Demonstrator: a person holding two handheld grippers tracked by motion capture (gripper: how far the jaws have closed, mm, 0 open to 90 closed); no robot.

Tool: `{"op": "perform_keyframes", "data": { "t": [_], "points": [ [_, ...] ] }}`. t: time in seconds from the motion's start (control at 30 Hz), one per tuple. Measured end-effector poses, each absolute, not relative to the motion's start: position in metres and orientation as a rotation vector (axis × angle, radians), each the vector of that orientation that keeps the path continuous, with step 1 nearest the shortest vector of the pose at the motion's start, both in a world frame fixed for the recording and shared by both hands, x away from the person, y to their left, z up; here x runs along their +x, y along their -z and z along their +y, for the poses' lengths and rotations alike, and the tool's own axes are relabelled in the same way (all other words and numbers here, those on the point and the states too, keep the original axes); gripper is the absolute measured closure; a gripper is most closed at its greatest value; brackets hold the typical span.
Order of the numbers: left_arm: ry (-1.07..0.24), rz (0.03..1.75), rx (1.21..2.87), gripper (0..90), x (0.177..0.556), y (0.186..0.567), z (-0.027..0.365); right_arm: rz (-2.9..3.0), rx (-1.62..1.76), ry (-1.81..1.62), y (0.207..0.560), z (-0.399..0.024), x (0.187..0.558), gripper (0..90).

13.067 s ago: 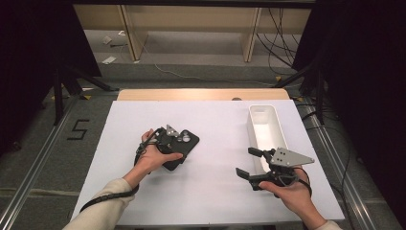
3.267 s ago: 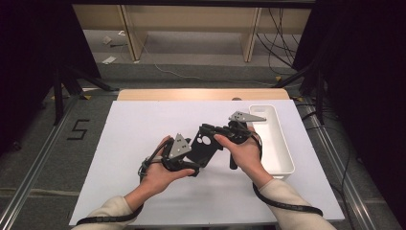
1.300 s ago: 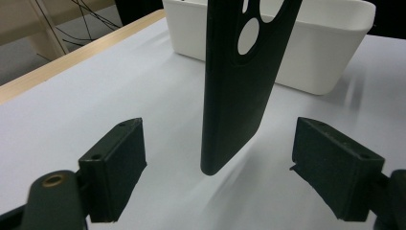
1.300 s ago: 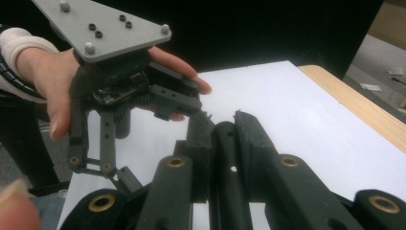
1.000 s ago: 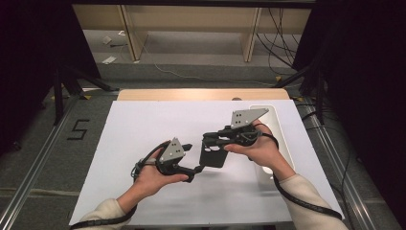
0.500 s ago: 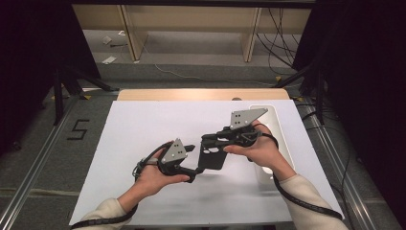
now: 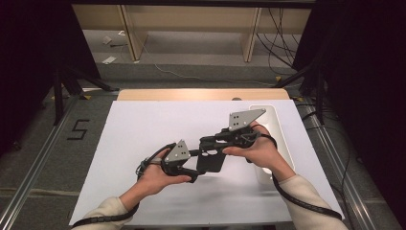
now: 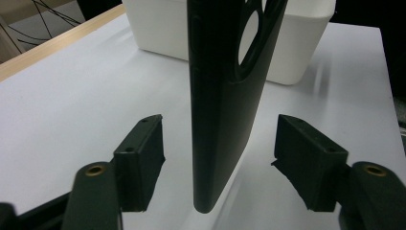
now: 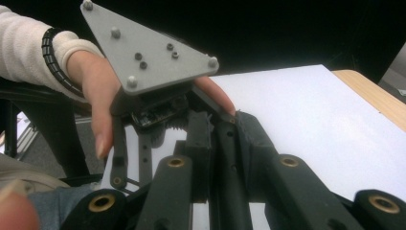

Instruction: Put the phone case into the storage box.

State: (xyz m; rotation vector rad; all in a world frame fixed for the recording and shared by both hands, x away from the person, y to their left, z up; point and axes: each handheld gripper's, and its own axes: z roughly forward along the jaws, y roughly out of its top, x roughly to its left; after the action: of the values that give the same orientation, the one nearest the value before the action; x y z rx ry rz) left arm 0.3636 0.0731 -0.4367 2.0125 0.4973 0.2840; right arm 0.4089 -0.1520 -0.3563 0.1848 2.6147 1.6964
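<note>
- Since half a second ago your hands have kept their places over the table [image 7: 143, 124]; your left gripper's [image 7: 201, 165] jaws have just been closing in on the case [image 7: 210, 160], which stands between them.
- High view: you hold the black case edge-up above the white table, just left of the white bin [image 7: 282, 143]. Your right gripper [image 7: 210, 143] clamps its upper end, and your left gripper reaches in at its lower end from the left.
- Left gripper view: the case [image 8: 220, 96] hangs upright between your two pads [image 8: 143, 158], its bottom edge clear of the table. A gap shows on each side, so the pads are not pressing on it; the jaws stand part open. A round cut-out shows near the case's top, with the bin [image 8: 297, 43] behind it.
- Right gripper view: your right gripper's [image 9: 225, 163] jaws sit drawn close together, pinching the thin edge of the case [image 9: 230, 158]. Beyond them, your left hand [image 9: 110, 91] holds the left gripper under its grey plate [image 9: 148, 52].
</note>
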Motion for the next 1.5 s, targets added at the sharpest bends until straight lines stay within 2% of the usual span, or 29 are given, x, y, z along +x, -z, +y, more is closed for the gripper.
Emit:
{"op": "perform_keyframes", "data": {
  "t": [0.17, 0.43, 0.77, 0.87, 1.03, 1.13, 1.27, 1.37, 1.5],
  "points": [
    [-0.266, 0.483, 2.016, 41.9, 0.364, 0.439, 0.071, 2.622, 0.167, -1.709, 0.356, -0.151, 0.408, 77.8],
    [-0.24, 0.435, 2.006, 61.5, 0.364, 0.438, 0.071, 2.633, 0.138, -1.738, 0.357, -0.149, 0.406, 77.8],
    [-0.236, 0.432, 2.021, 77.9, 0.364, 0.435, 0.075, 2.637, 0.087, -1.765, 0.357, -0.149, 0.406, 76.2],
    [-0.223, 0.431, 2.026, 78.9, 0.363, 0.434, 0.075, 2.622, 0.072, -1.77, 0.357, -0.149, 0.406, 73.7],
    [-0.221, 0.44, 2.03, 79.3, 0.362, 0.432, 0.074, 2.604, 0.078, -1.756, 0.356, -0.151, 0.408, 59.6],
    [-0.22, 0.458, 2.029, 79.4, 0.362, 0.431, 0.074, 2.553, 0.126, -1.774, 0.356, -0.152, 0.409, 44.2],
    [-0.23, 0.488, 2.021, 79.4, 0.362, 0.43, 0.076, 2.529, 0.176, -1.805, 0.354, -0.157, 0.41, 32.6],
    [-0.237, 0.522, 2.012, 79.4, 0.364, 0.43, 0.078, 2.5, 0.226, -1.81, 0.353, -0.162, 0.411, 27.4],
    [-0.246, 0.562, 2.001, 79.4, 0.366, 0.43, 0.08, 2.454, 0.304, -1.828, 0.354, -0.172, 0.413, 26.2]
  ]
}}
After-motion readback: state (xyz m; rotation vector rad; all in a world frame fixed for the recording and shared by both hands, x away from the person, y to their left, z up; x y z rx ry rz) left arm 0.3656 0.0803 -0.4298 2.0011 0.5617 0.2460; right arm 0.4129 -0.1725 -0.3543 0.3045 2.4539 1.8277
